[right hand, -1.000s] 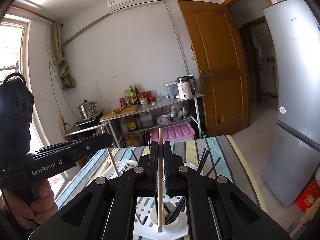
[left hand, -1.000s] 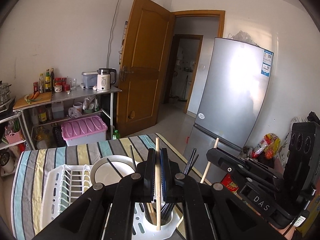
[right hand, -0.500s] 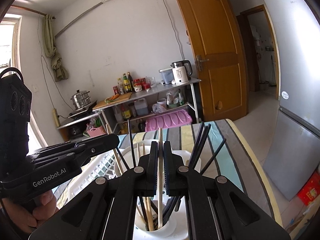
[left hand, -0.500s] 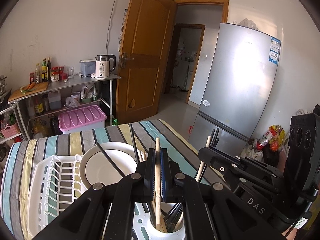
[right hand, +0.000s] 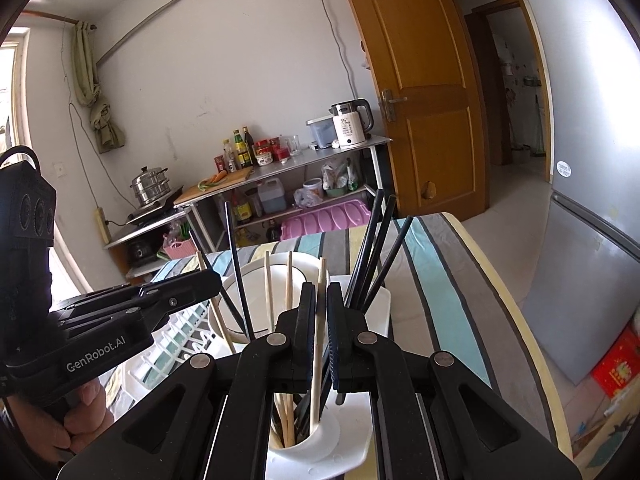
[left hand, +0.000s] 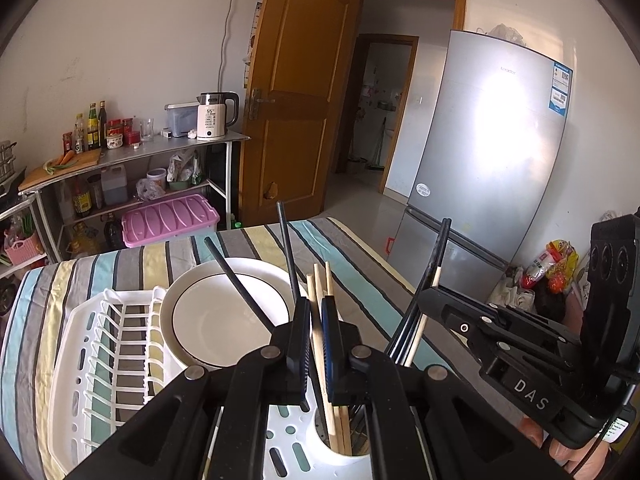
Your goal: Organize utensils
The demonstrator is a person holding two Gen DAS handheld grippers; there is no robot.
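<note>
Two wooden chopsticks are pinched, one by each gripper, with the jaws nearly closed on them: the left gripper [left hand: 316, 332] is clamped on a wooden chopstick [left hand: 320, 344], and the right gripper [right hand: 320, 320] on a second wooden chopstick [right hand: 318, 344]. Both sticks are held upright with their lower ends inside the white utensil cup [right hand: 320, 436] directly below the jaws. A striped tablecloth [left hand: 360, 264] is spread under the white dish rack [left hand: 100, 344]; a white plate [left hand: 224, 316] is seated in it behind the cup. Black chopsticks [right hand: 376, 256] and further wooden ones [right hand: 268, 288] are crowded in the cup just beside the jaws.
</note>
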